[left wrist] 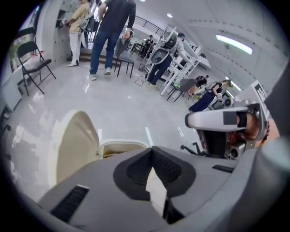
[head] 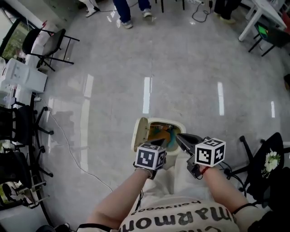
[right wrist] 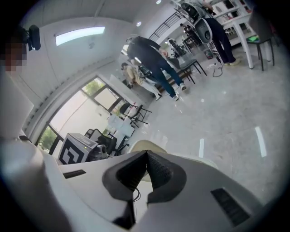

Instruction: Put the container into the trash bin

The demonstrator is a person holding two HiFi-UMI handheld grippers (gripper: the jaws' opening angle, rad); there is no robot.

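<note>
A cream trash bin stands on the floor right in front of me, its lid swung open to the left. Teal and orange things lie inside; I cannot tell which of them is the container. My left gripper is at the bin's near rim, jaws shut with nothing between them. My right gripper reaches over the opening, also shut and empty. The left gripper view shows the left gripper above the lid and rim. In the right gripper view the right gripper is over the rim.
A thin cable runs over the glossy floor to the left. Black chairs and a folding chair stand at the left, and another black chair at the right. People's legs and a white table are at the far end.
</note>
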